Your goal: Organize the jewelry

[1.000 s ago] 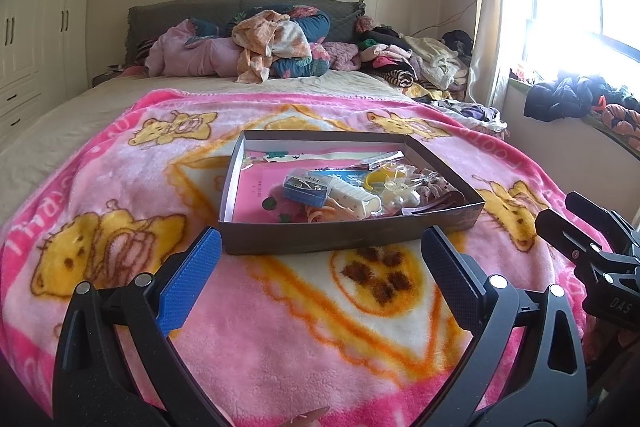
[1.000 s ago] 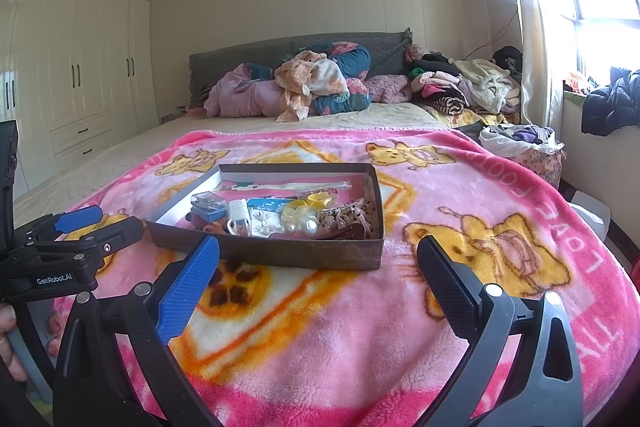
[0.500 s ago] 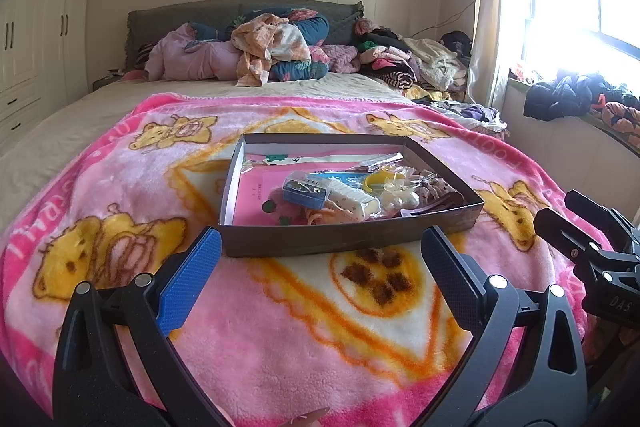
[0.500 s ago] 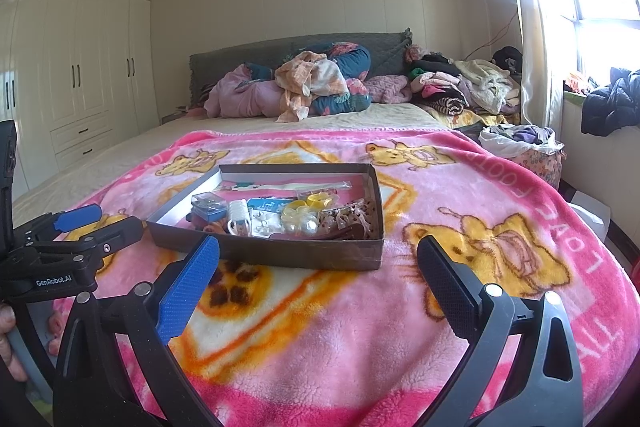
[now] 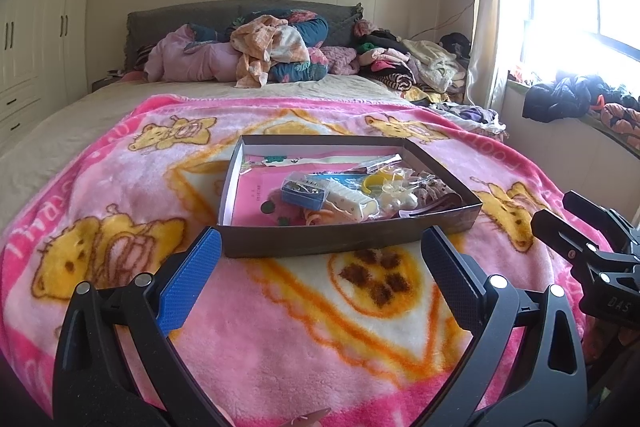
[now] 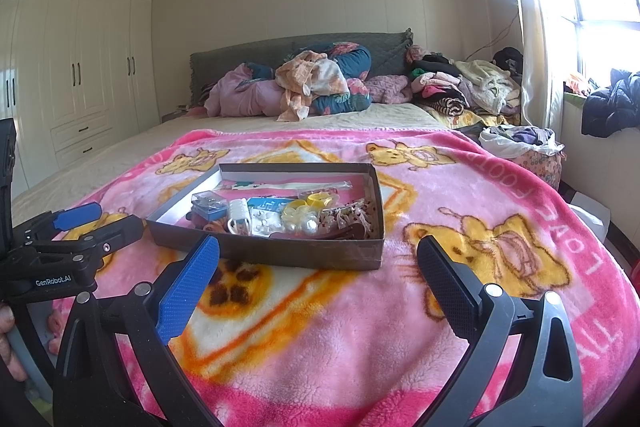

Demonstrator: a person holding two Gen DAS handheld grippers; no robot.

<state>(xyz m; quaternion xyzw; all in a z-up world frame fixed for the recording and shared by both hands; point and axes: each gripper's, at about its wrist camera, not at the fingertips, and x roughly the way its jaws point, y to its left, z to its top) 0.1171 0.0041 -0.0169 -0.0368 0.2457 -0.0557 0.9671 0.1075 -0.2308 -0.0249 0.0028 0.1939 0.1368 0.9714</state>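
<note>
On blanket point(image 5: 280, 327): box point(image 5: 344, 243) holds jumbled jewelry point(image 6: 304, 217); left gripper point(image 5: 316, 259), right gripper point(image 6: 318, 267) spread wide, nothing held; stage unsettled.

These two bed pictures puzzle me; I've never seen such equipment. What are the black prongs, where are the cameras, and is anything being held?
The prongs are two-finger grippers that a person holds, one per hand. Each carries a wide-angle camera looking forward along its fingers. One picture comes from the left gripper, the other from the right gripper; each also shows its neighbour at the edge. Both are open and hold nothing. On the pink cartoon-bear blanket lies a shallow brown box of small trinkets, including a clear case with a blue base and a yellow ring. Clothes are piled by the headboard.
</note>
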